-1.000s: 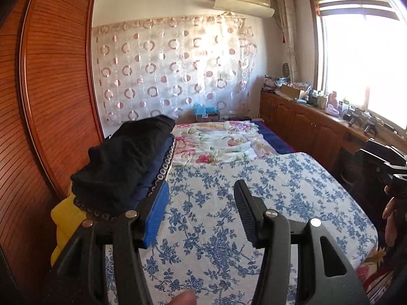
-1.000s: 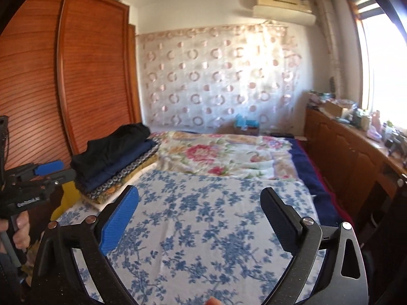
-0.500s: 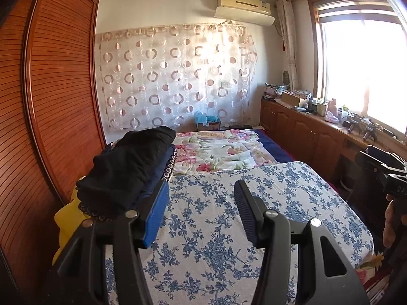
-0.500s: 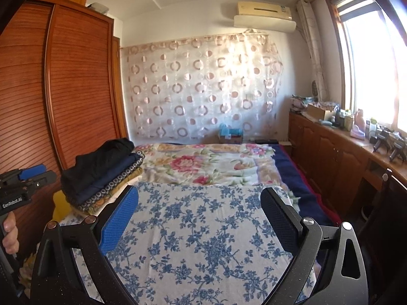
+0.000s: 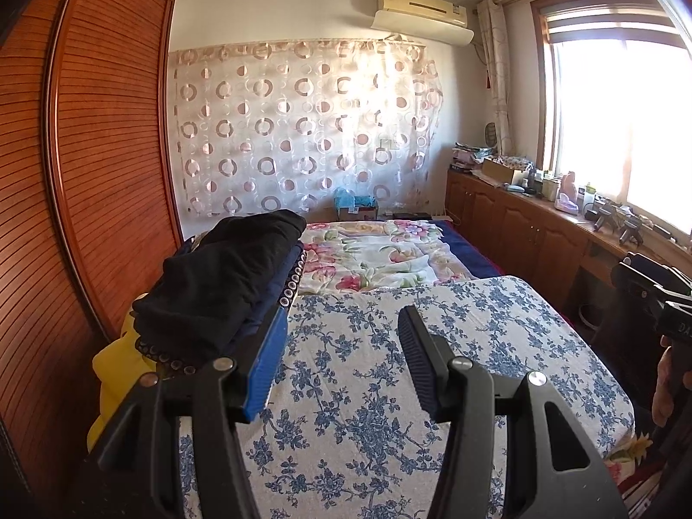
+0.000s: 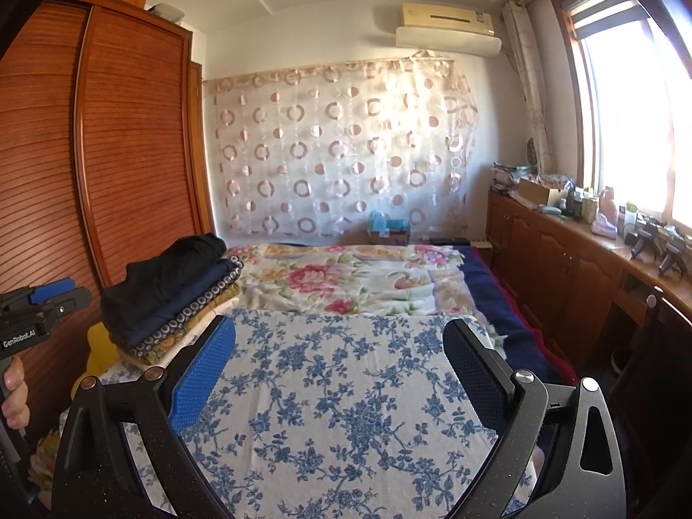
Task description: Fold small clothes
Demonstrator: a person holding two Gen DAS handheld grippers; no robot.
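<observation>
A stack of folded clothes (image 5: 225,285), black on top over navy and ring-patterned pieces, rests at the left edge of the bed; the right wrist view shows the stack (image 6: 173,289) too. My left gripper (image 5: 341,328) is open and holds nothing, hovering over the blue-flowered cloth (image 5: 389,367) just right of the stack. My right gripper (image 6: 337,346) is open wide above the same cloth (image 6: 346,389), also with nothing between its fingers. Each view catches the other gripper at its edge, held by a hand.
A wooden louvred wardrobe (image 5: 99,151) rises at the left. A floral quilt (image 6: 346,277) covers the far half of the bed. Low wooden cabinets (image 6: 562,268) with clutter run under the window on the right. Something yellow (image 5: 112,372) sits below the stack.
Both cameras have tipped upward a little, so the bed and stack sit lower in view and more ceiling shows. The jaws kept their width.
</observation>
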